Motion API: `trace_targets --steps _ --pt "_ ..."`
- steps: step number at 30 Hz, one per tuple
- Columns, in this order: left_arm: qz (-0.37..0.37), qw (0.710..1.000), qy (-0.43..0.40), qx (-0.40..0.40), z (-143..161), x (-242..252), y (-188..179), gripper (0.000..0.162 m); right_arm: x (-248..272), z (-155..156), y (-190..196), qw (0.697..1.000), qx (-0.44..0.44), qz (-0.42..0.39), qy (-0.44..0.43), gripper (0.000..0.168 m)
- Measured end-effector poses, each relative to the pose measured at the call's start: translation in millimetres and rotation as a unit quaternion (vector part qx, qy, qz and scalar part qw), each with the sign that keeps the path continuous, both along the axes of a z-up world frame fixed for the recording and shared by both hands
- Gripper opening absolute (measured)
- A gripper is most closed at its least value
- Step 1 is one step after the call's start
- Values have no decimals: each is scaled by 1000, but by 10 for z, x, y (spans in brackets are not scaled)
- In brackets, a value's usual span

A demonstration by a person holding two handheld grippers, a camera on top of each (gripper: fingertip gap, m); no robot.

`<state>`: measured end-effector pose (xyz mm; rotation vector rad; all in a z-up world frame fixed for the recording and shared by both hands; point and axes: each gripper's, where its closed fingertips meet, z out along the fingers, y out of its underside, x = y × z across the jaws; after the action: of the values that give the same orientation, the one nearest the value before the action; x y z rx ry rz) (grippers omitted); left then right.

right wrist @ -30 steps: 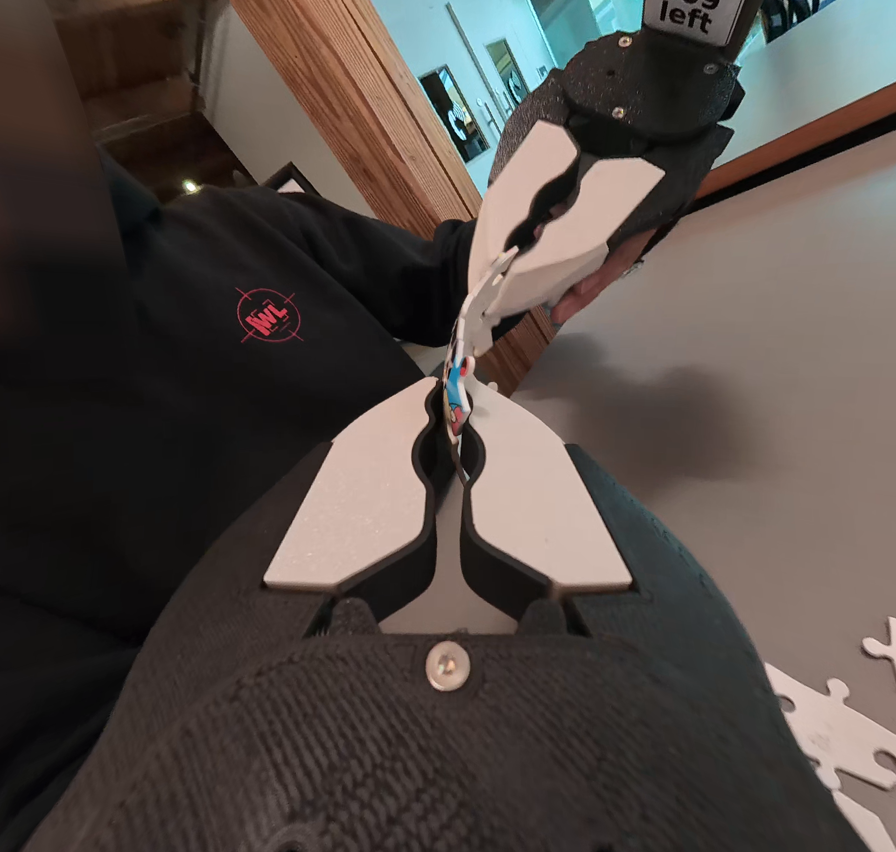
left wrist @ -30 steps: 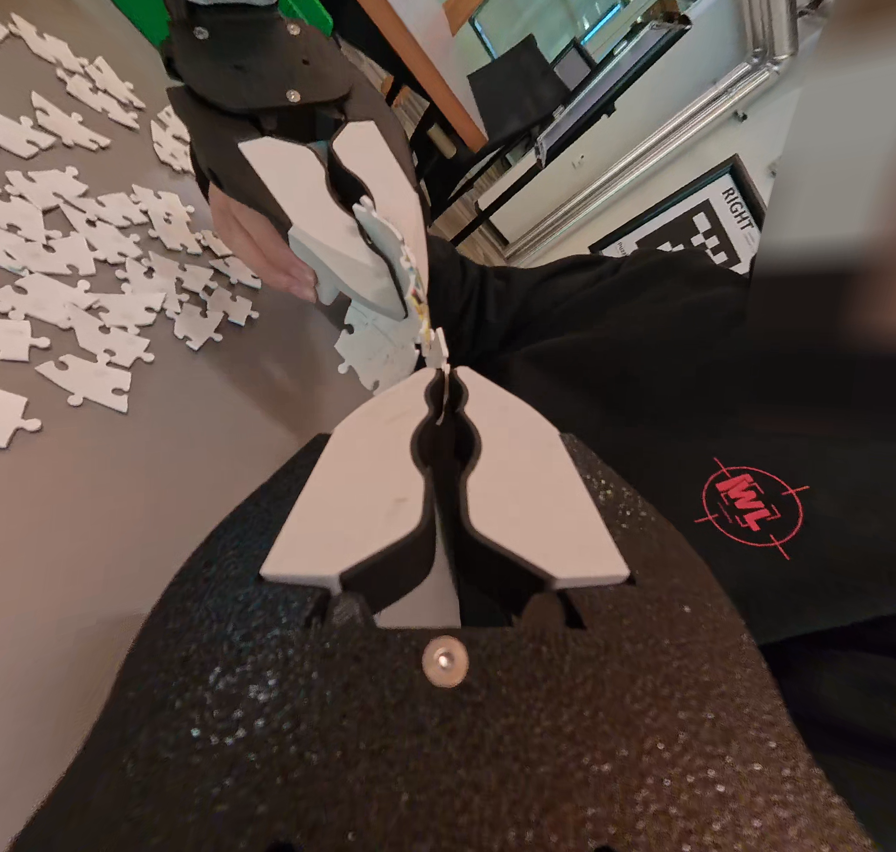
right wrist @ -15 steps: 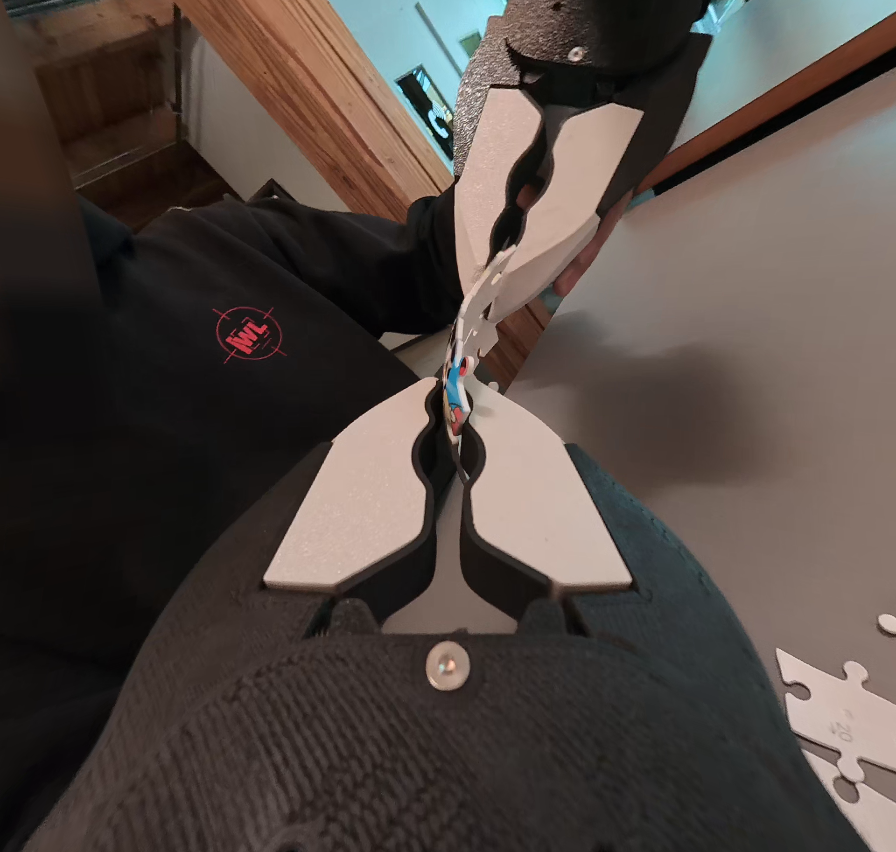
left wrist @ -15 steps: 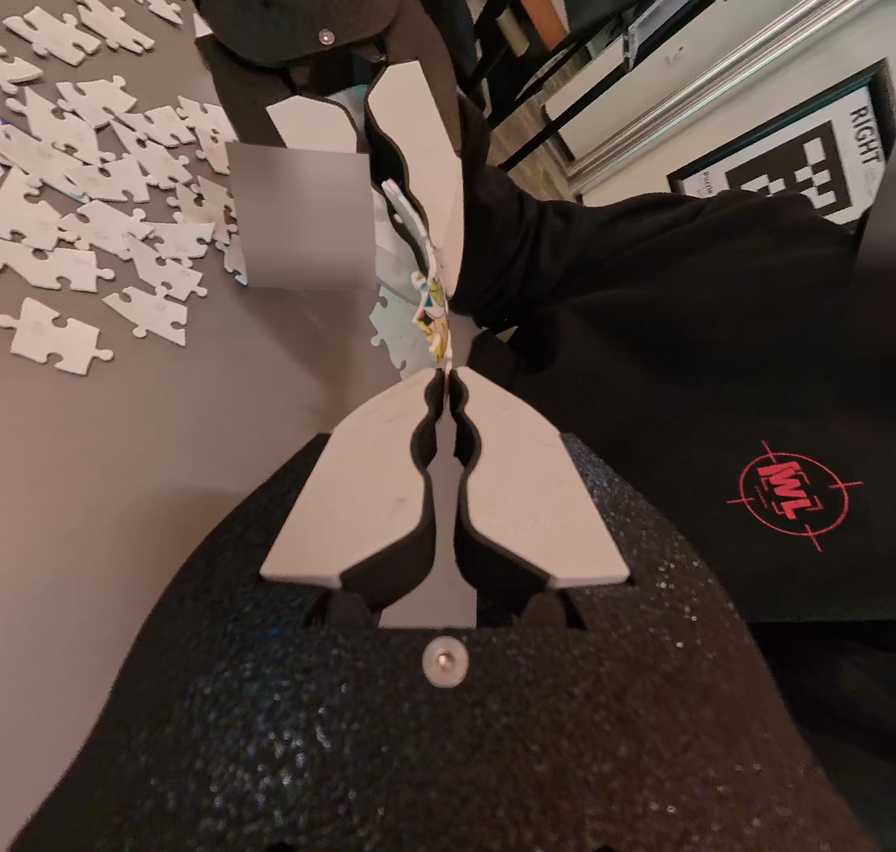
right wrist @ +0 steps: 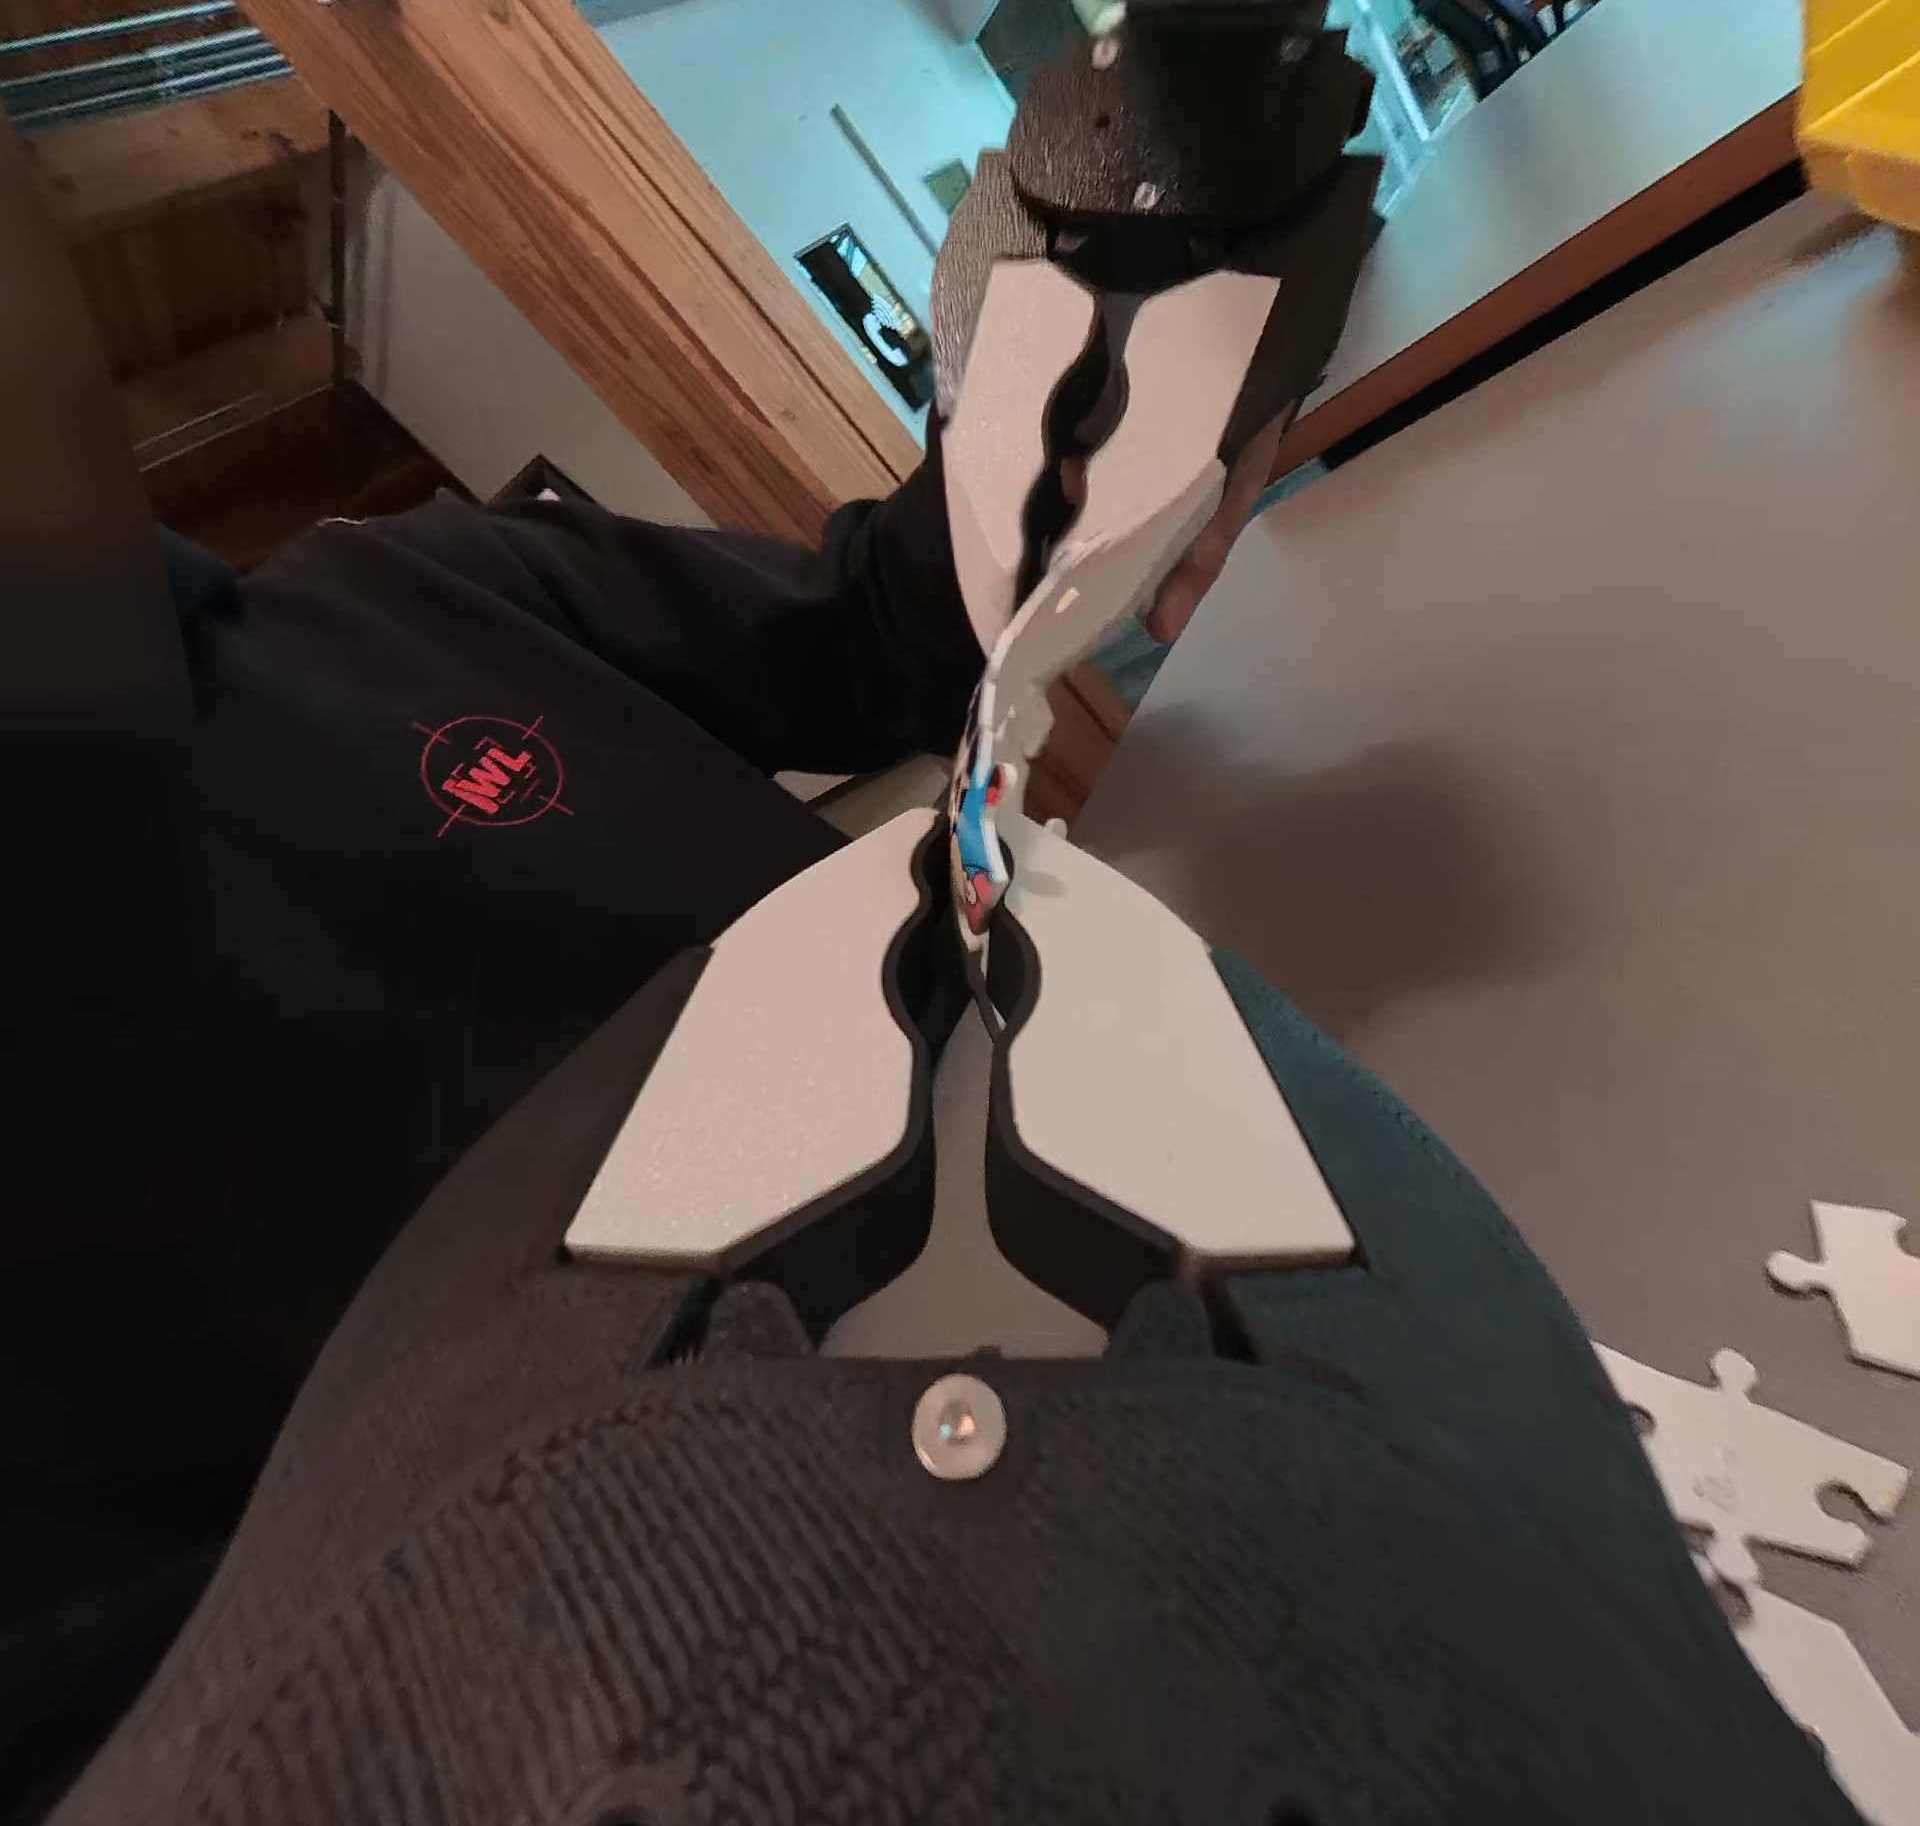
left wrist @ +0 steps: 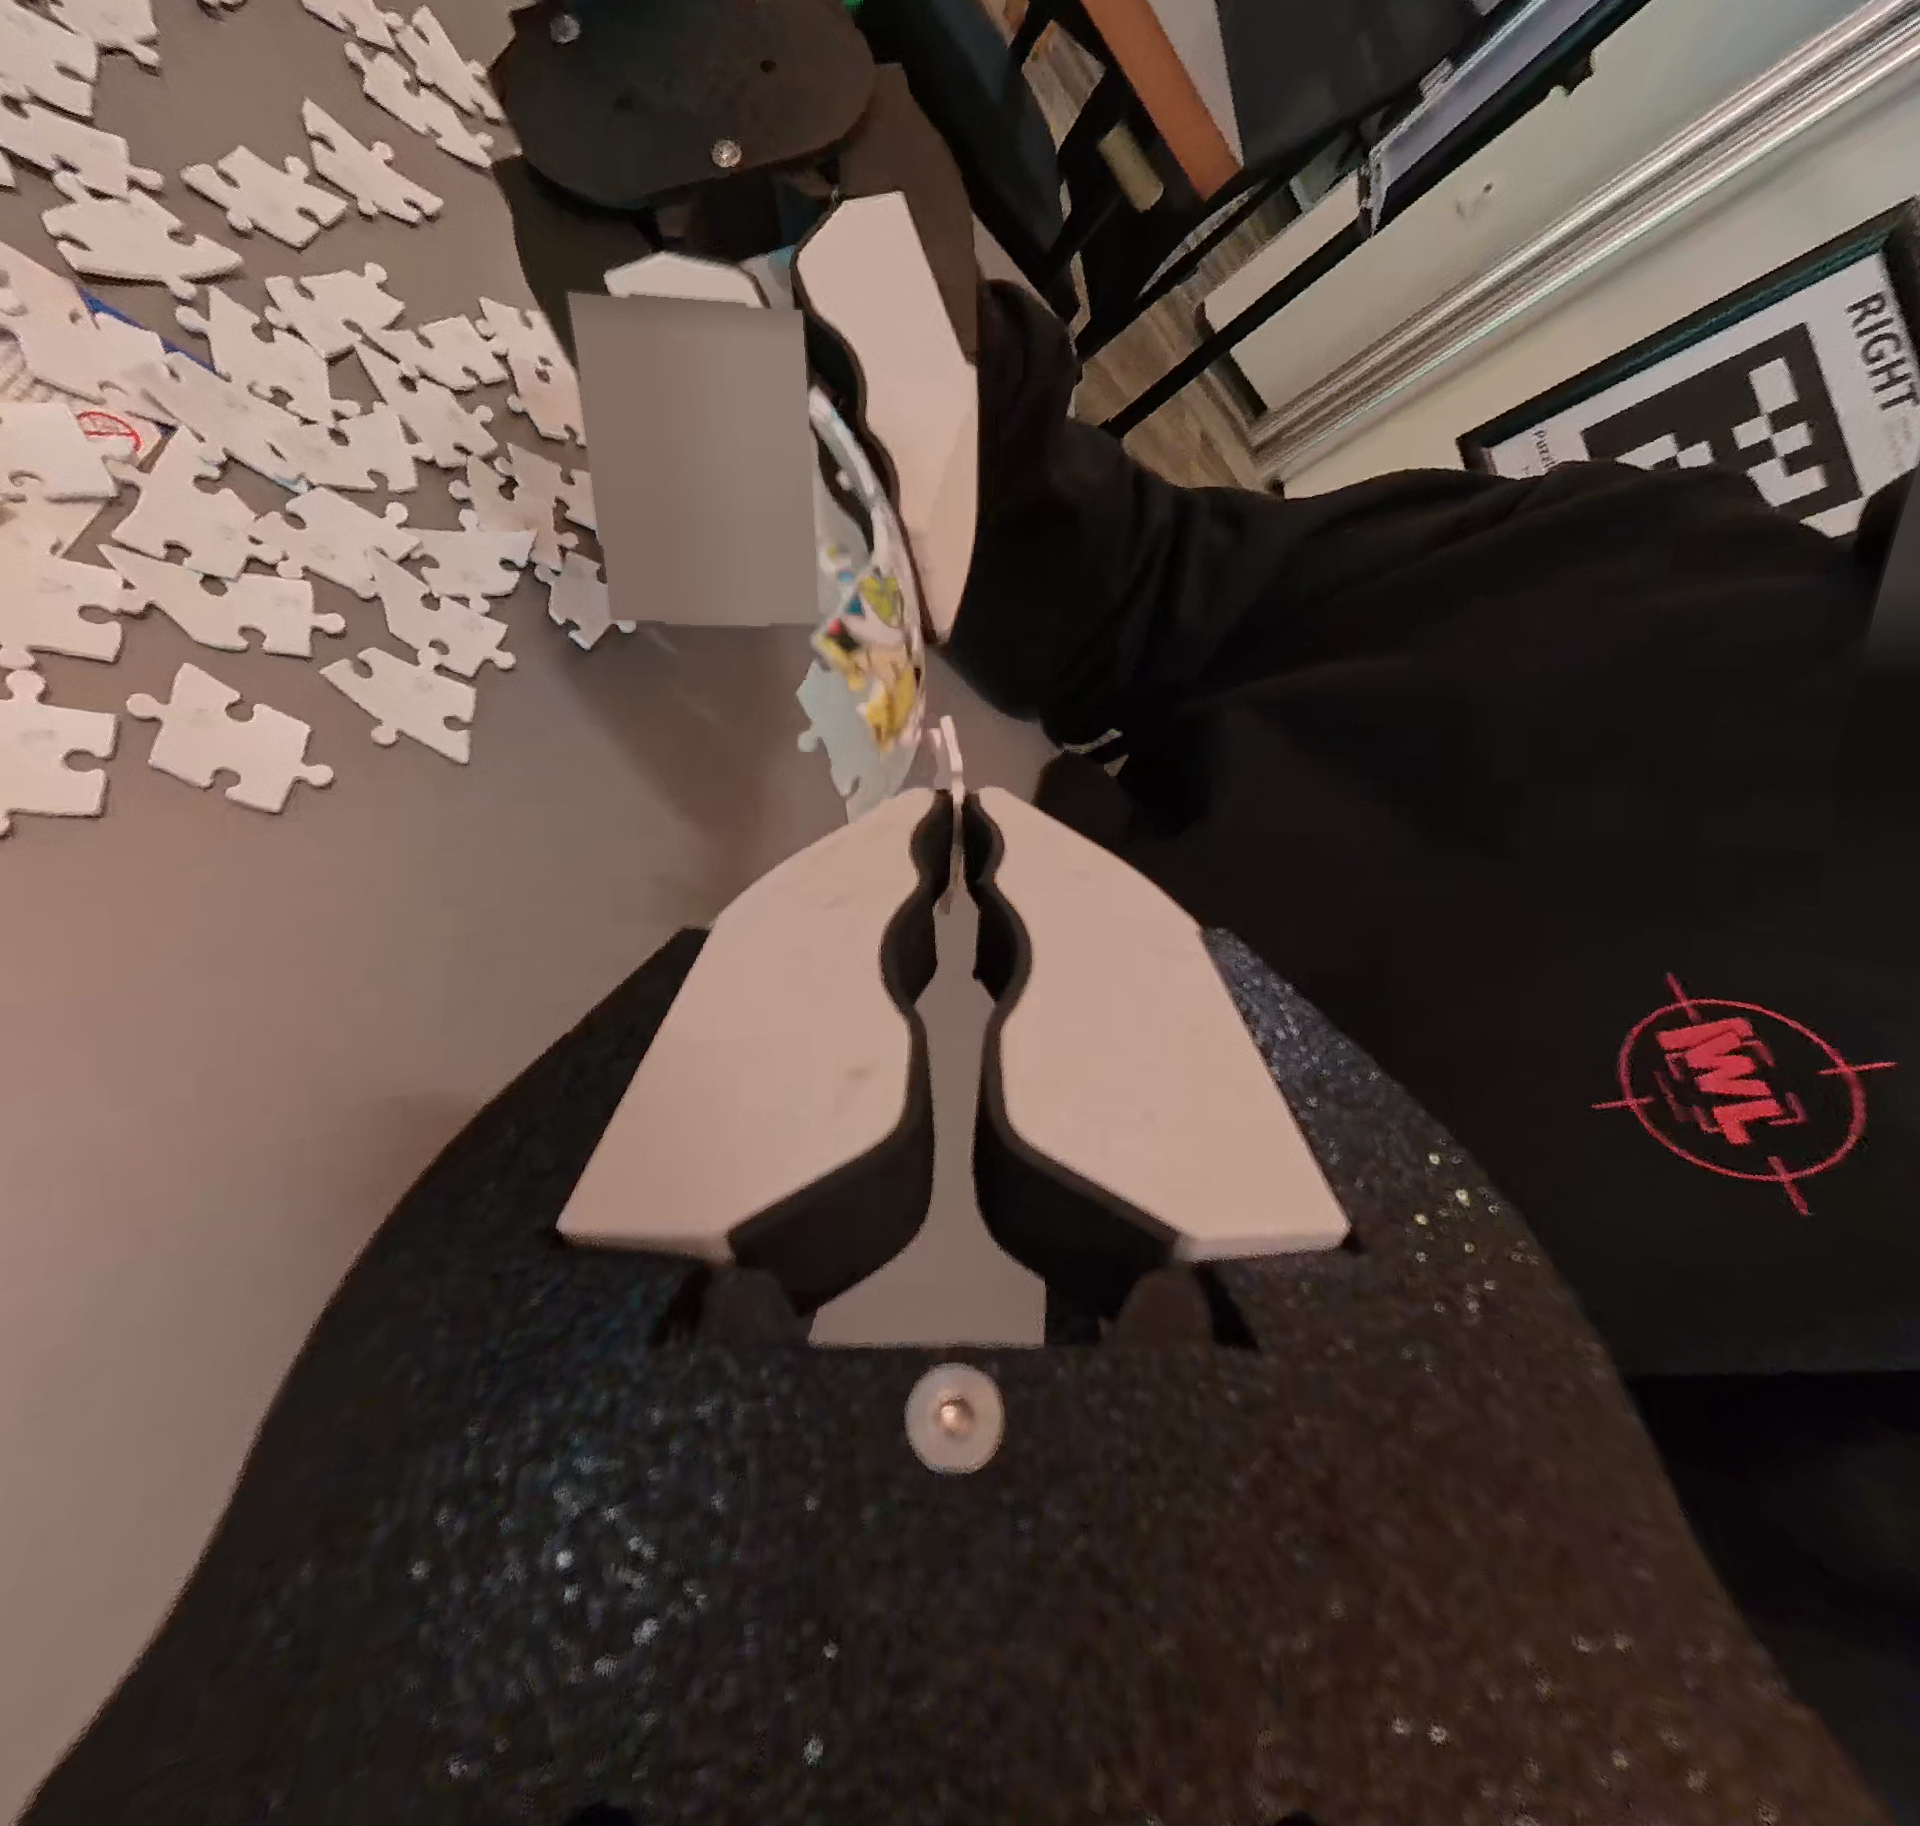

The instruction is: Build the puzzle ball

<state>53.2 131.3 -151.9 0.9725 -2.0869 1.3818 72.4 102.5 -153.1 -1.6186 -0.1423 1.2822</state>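
In the left wrist view my left gripper (left wrist: 954, 802) is shut on the edge of a thin white puzzle piece (left wrist: 948, 753). Just beyond it my right gripper (left wrist: 914, 623) holds a curved joined puzzle section with coloured print (left wrist: 883, 675); a mosaic patch hides one of its fingers. In the right wrist view my right gripper (right wrist: 971, 831) is shut on that coloured section (right wrist: 977, 841). The left gripper (right wrist: 1049, 571) comes down from above with its white piece (right wrist: 1039, 633), which meets the section's top edge. Both are held in the air above the grey table (left wrist: 312, 945).
Many loose white puzzle pieces (left wrist: 260, 426) lie face down on the table to the left, and a few (right wrist: 1766, 1464) at the right in the right wrist view. A person's black sleeve and torso (left wrist: 1455, 737) are close. A yellow bin (right wrist: 1870, 62) stands far right. My right fingertips sit around 4 cm from my left ones.
Both grippers have stayed shut with the pieces touching. In the right wrist view the left gripper has swung more upright; in the left wrist view the right gripper has shifted right and farther off.
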Motion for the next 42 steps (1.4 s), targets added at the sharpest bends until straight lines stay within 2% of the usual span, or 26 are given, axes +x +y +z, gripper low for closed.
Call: trace_targets --steps 2,7,10,13,17,19,23,29,33,35,39,42 --pt "1 999 -18 35 -226 -7 48 0 108 -32 -4 1000 -9 -27 -11 4" --pt "-34 994 -13 102 -1077 -171 -12 1 292 -91 -38 996 -24 -72 -35 4" --pt "-38 982 -105 149 -1404 -123 -47 1 301 -119 -56 995 -28 -75 -53 4" --pt "-24 961 -234 147 -1366 -43 -153 1 288 -102 -68 996 -21 -72 -57 4" --pt "-25 914 -366 172 -1277 -35 -248 1 289 -92 -84 995 -14 -71 -63 4" --pt "-32 896 -403 184 -1256 -54 -288 1 305 -92 -85 995 -13 -75 -63 4" --pt "-50 901 -382 201 -1403 -81 -323 1 300 -109 -80 995 -14 -72 -64 4" --pt "-46 922 -329 198 -1399 93 -289 1 278 -117 -79 995 -12 -66 -67 4" --pt "-69 923 -326 192 -1417 95 -338 1 282 -107 -100 995 -8 -66 -70 4" --pt "-76 919 -325 209 -1482 96 -344 7 293 -94 -111 995 -5 -68 -68 4" --pt "-82 913 -329 227 -1559 112 -335 6 309 -98 -119 996 -4 -69 -65 4" --pt "-86 904 -349 231 -1532 138 -311 15 292 -97 -121 996 -3 -65 -68 4"
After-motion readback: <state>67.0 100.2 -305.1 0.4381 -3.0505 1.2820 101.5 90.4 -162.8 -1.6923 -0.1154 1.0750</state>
